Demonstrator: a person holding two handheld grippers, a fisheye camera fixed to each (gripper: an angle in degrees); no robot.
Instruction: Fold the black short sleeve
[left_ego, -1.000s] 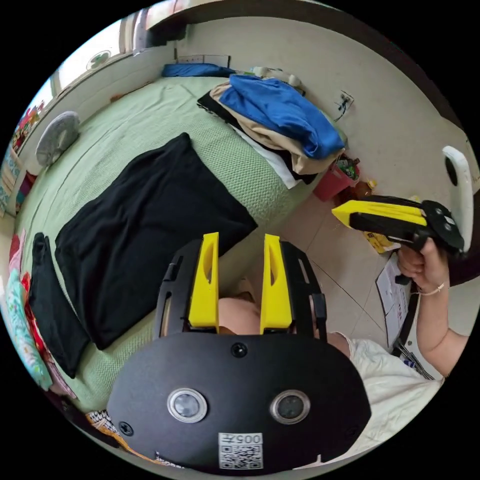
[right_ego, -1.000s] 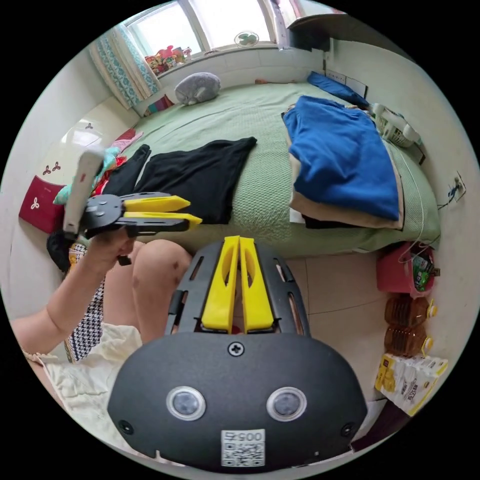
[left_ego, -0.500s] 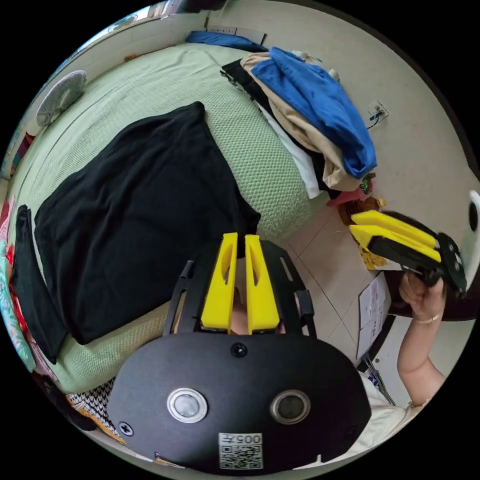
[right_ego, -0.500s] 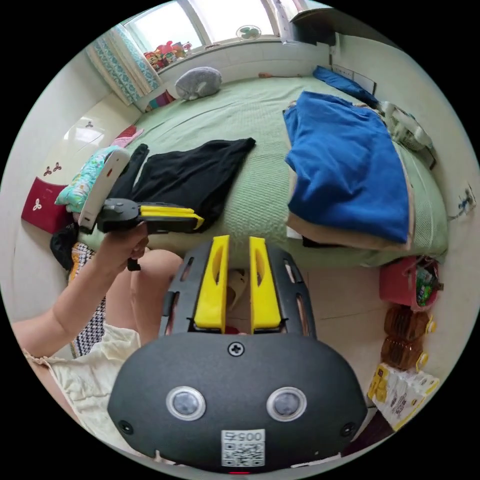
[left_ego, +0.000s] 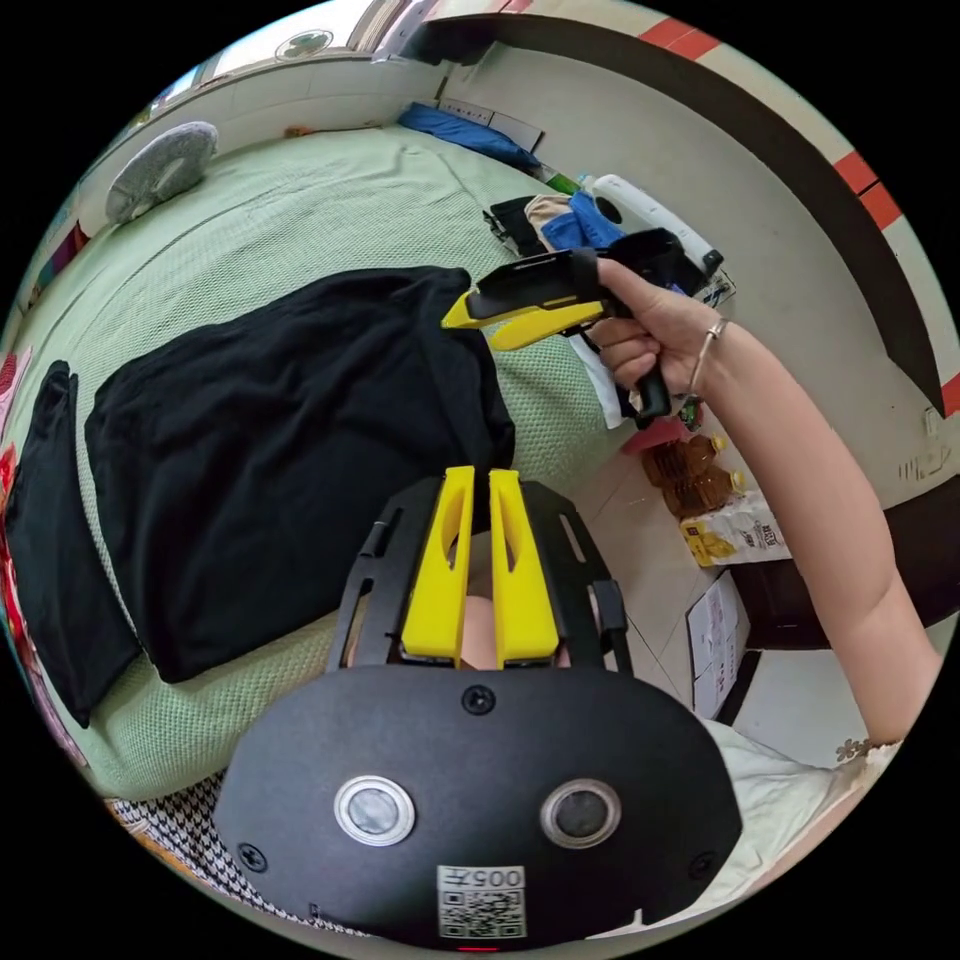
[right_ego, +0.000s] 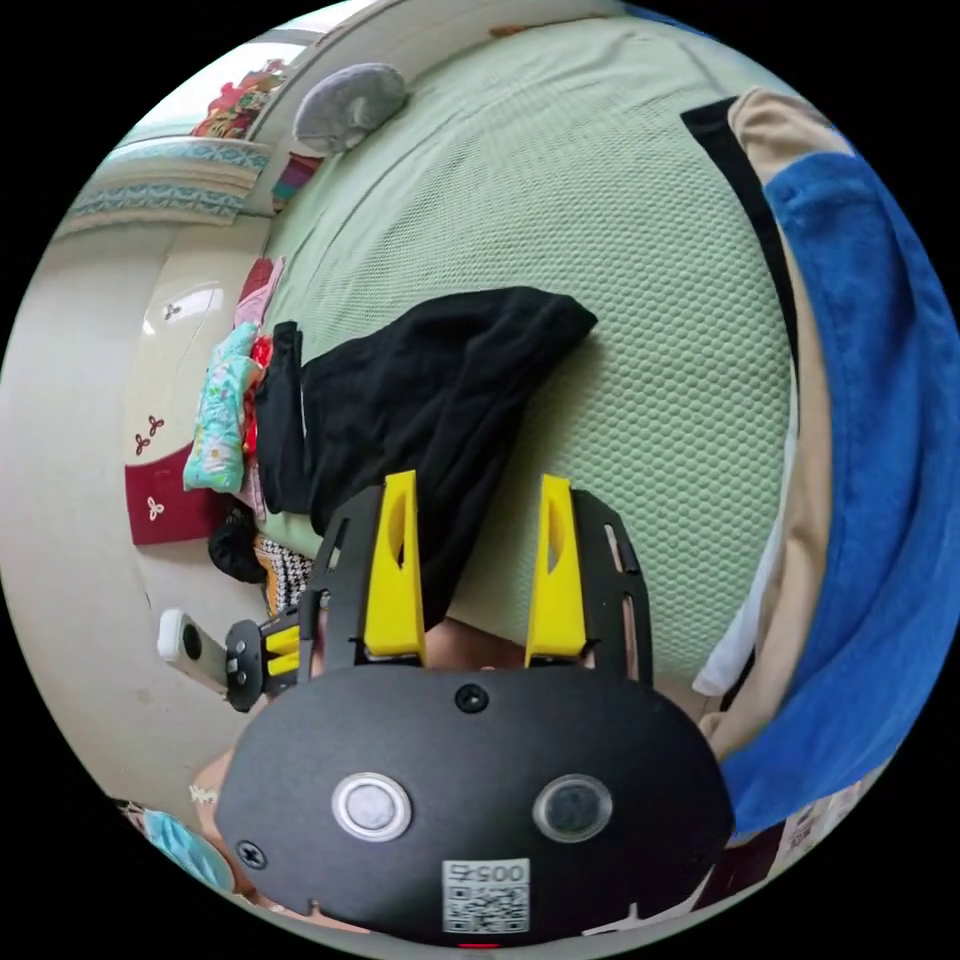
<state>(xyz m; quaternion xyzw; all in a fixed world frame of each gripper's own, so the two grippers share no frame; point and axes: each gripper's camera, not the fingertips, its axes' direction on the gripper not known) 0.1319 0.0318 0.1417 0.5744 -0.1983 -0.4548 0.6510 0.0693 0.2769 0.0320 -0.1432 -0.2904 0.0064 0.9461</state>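
Note:
The black short sleeve shirt (left_ego: 280, 440) lies spread flat on the green bed (left_ego: 300, 220), one corner hanging over the bed's near edge. My left gripper (left_ego: 478, 478) is shut just below that corner, and nothing shows between its jaws. A hand holds my right gripper (left_ego: 475, 320) over the shirt's other near corner. In the right gripper view the right gripper (right_ego: 472, 495) is open above the shirt (right_ego: 430, 400), its left jaw over the cloth edge. The left gripper (right_ego: 270, 645) shows low beside the bed.
A second black piece (left_ego: 55, 560) lies past the shirt's far end. A pile with a blue garment (right_ego: 870, 450) takes up the bed's right side. A grey cushion (left_ego: 165, 170) sits at the head end. Bottles (left_ego: 690, 480) and a bag stand on the floor.
The left gripper went from open to shut and moved close to the shirt's near corner. The right gripper opened and swung from beside the bed to over the shirt's corner.

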